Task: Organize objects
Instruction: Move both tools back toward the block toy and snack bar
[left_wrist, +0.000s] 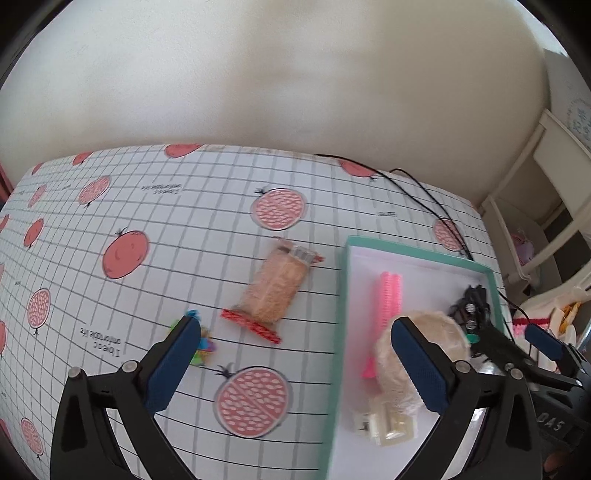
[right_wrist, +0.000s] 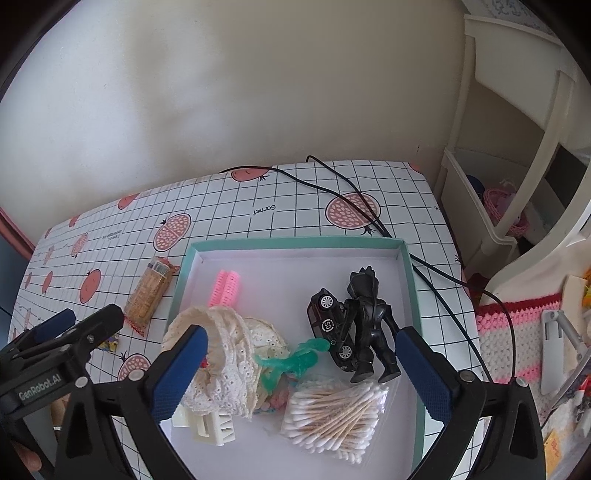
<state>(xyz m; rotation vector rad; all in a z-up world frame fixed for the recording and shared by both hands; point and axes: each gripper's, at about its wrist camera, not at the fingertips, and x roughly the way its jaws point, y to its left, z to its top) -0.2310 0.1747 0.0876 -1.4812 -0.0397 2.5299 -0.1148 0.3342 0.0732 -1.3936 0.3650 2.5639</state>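
Most stuff was already in the teal tray (right_wrist: 406, 280): pink roller (right_wrist: 225, 286), lace (right_wrist: 229, 350), cotton swabs (right_wrist: 336, 417), toy car (right_wrist: 330, 325). The snack packet (left_wrist: 275, 291) and a colourful bit (left_wrist: 203, 345) were left on the worktop (left_wrist: 184, 221), around 9 o'clock of the tray. Left hand-held gripper (left_wrist: 295, 365) and right hand-held gripper (right_wrist: 306, 369) both hung spread wide, holding nothing.

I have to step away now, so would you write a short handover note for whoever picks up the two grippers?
Left gripper: open, empty, hovering over the tablecloth by the tray's left wall.
Right gripper: open, empty, above the tray.
Done, already in the teal tray: pink roller, lace band, white hair clip, green toy, black toy car, black figure, bag of cotton swabs.
Left, lying on the tablecloth: snack packet and a small colourful item beside the left gripper's left finger.
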